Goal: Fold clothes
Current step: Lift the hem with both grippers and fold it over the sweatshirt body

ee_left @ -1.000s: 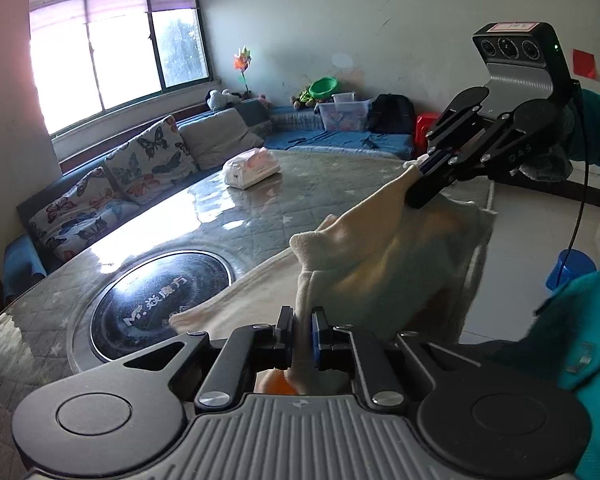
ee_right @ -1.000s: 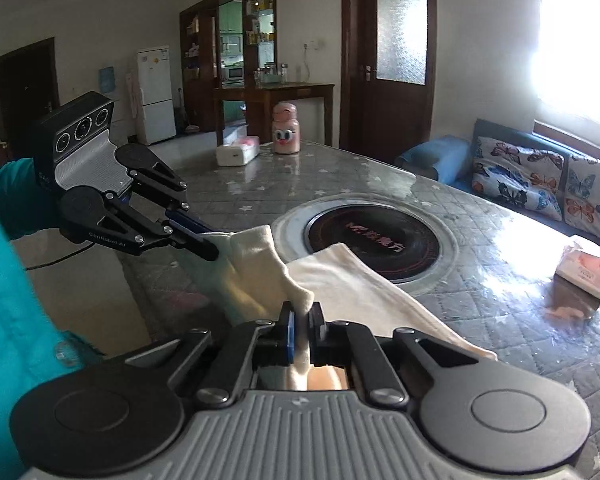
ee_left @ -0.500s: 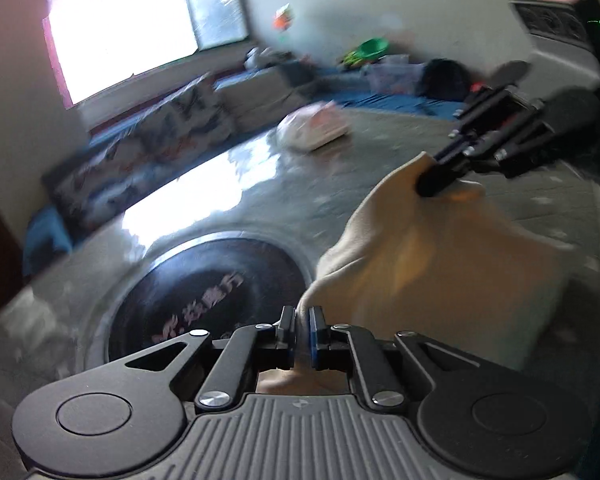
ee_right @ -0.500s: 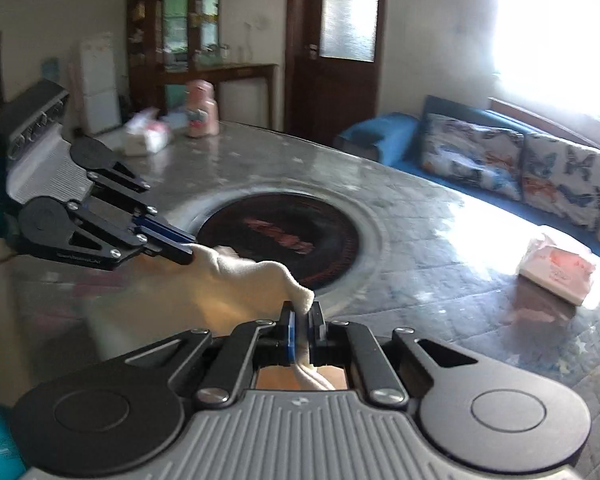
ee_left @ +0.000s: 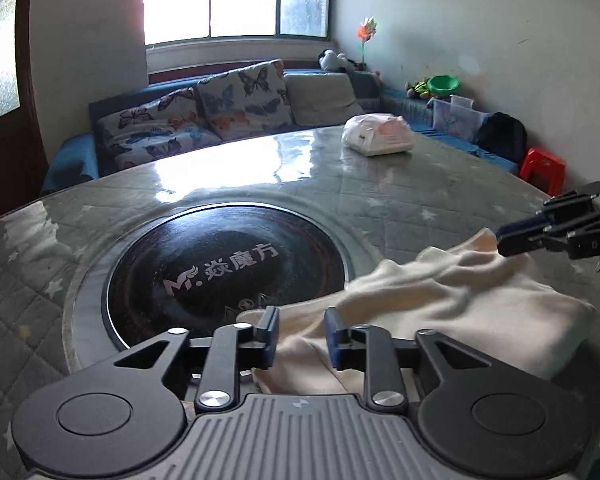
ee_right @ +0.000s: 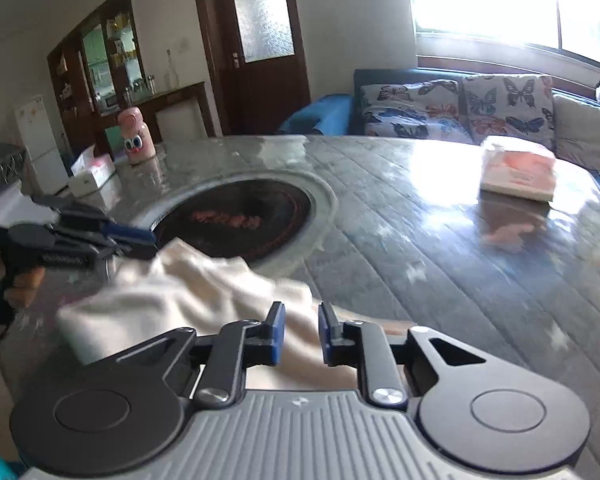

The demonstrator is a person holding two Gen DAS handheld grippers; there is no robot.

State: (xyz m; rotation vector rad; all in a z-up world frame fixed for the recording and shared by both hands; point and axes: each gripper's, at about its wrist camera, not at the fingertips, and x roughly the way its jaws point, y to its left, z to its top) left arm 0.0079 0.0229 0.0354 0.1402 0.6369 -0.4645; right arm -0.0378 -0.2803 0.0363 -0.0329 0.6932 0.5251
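A: What is seen first, going by size?

B: A round counter (ee_left: 400,184) with a quilted grey cover under glass is shown, and a dark round hob (ee_left: 224,268) is set into it near the middle. Behind it, at 12 o'clock in the left wrist view, a sofa (ee_left: 204,116) with butterfly cushions is seen under a window.

A: And the garment?

B: A cream cloth (ee_left: 452,304) is laid in a loose, rumpled fold on the counter, at about 4 o'clock from the hob, with one edge lapping over the hob's rim. In the right wrist view the same cloth (ee_right: 172,292) is seen at 7 o'clock from the hob.

A: How are the grippers held?

B: The left hand-held gripper (ee_left: 301,336) is seen with its jaws parted, the cloth lying between and below the pads without being pinched. The right hand-held gripper (ee_right: 301,332) is likewise spread, with cloth passing under the gap. In the left wrist view its tips (ee_left: 500,240) are seen at 3 o'clock, touching the cloth's raised corner.

A: Anything smaller?

B: A tissue pack (ee_left: 378,141) is placed at 1 o'clock on the far counter. A pink bottle (ee_right: 136,140) with cartoon eyes and a white box (ee_right: 92,174) just beside it are seen at 10 o'clock in the right wrist view.
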